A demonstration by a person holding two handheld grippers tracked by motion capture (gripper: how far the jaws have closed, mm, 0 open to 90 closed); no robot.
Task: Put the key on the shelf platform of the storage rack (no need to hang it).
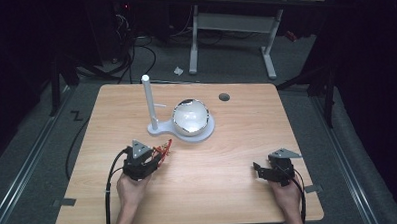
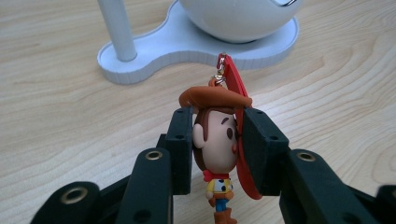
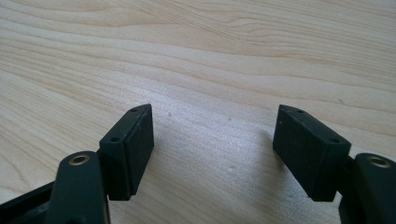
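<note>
1. The counter [image 1: 228,156] carries a white stand [image 1: 181,127]: a flat base with a tall post [image 1: 149,101] at one end and a shiny bowl [image 1: 190,116] at the other. The post has a small peg sticking out of its side, and I see nothing hanging on it, so I judge the hanging step not yet done.

2. My left gripper [image 2: 217,140] has its jaws closed on the keychain [image 2: 215,149], a small cowboy figure with a brown hat. The pads pinch the figure's head from both sides. In the high view the left gripper [image 1: 147,159] sits just in front of the stand's base, close to it but apart.

3. My right gripper [image 3: 212,149] has its jaws spread wide with nothing between them, just bare wood. In the high view the right gripper [image 1: 268,170] rests low near the counter's right front, well apart from the stand.

4. The keychain's red strap [image 2: 240,140] and metal ring [image 2: 221,70] stick up beyond the jaws toward the stand.

5. As I judge it, the pick-up is done. What is left is carrying the keychain to the post, hooking its ring on the peg, and letting go.
</note>
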